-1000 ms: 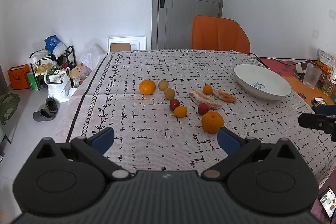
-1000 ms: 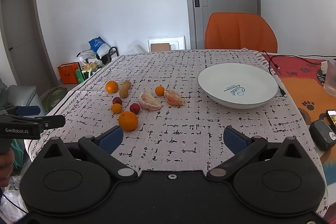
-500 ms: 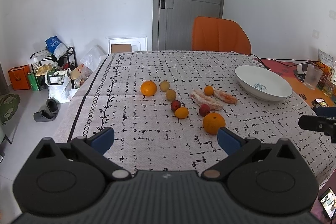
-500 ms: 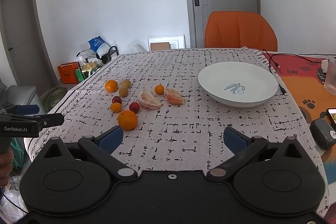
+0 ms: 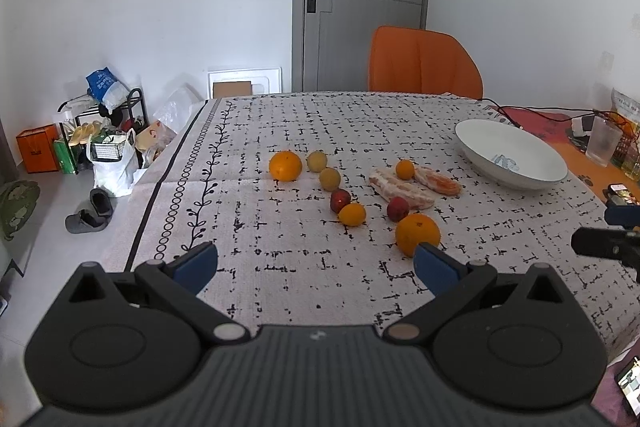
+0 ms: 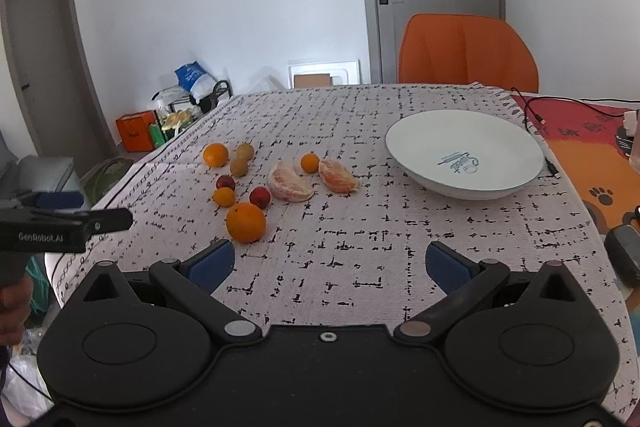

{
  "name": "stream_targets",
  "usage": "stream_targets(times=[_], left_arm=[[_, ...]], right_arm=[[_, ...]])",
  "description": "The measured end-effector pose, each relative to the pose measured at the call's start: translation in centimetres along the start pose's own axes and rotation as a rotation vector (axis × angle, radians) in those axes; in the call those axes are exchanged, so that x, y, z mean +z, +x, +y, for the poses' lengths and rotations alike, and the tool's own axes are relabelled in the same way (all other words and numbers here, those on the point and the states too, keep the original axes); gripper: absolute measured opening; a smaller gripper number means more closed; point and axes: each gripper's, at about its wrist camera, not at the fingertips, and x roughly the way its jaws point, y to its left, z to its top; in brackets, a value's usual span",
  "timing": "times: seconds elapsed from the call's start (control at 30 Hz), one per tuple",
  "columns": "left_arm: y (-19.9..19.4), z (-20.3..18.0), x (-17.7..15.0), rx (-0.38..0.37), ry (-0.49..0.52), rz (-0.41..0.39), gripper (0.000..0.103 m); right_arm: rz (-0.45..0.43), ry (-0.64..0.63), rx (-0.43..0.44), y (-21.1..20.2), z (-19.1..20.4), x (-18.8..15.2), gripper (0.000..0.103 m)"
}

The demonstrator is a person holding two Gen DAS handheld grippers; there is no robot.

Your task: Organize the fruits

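Orange (image 5: 417,234) lies at 1 o'clock, just beyond left gripper (image 5: 315,267); from right gripper (image 6: 328,267) it lies at 11 (image 6: 245,222). Both gape, empty. Left looks nearer; bowl (image 6: 404,155) empty.

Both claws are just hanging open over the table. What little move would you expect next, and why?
Probably the left gripper eases forward and to its right toward the nearest large orange. Both it and the right gripper are open and hold nothing, every fruit lies on the tablecloth, the white bowl holds no fruit, and that orange sits just past the left gripper's right fingertip.
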Motion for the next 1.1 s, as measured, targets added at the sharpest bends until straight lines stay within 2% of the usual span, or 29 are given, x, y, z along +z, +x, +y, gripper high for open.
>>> stream_targets(times=[0.17, 0.4, 0.73, 0.9, 0.97, 1.1], left_arm=[[1.0, 0.2, 0.0, -0.010, -0.005, -0.011, 0.103], [2.2, 0.5, -0.2, -0.041, -0.022, -0.033, 0.103], [4.2, 1.1, -1.0, -0.050, -0.025, -0.025, 0.095], [5.1, 1.8, -1.3, -0.062, -0.044, -0.008, 0.088], [5.5, 2.1, -1.4, -0.058, -0.048, -0.003, 0.079], [6.2, 2.8, -1.4, -0.068, -0.075, 0.015, 0.070]], right_arm=[[0.005, -0.013, -0.008, 1.4, 0.3, 0.1, 0.103], [0.012, 0.004, 0.046, 3.5, 0.6, 0.5, 0.103], [0.006, 0.011, 0.104, 6.3, 1.4, 0.8, 0.102], [0.024, 0.010, 0.145, 7.6, 1.8, 0.9, 0.089], [0.034, 0.012, 0.159, 8.2, 2.0, 0.8, 0.085], [0.049, 0.011, 0.185, 9.2, 2.3, 0.9, 0.079]])
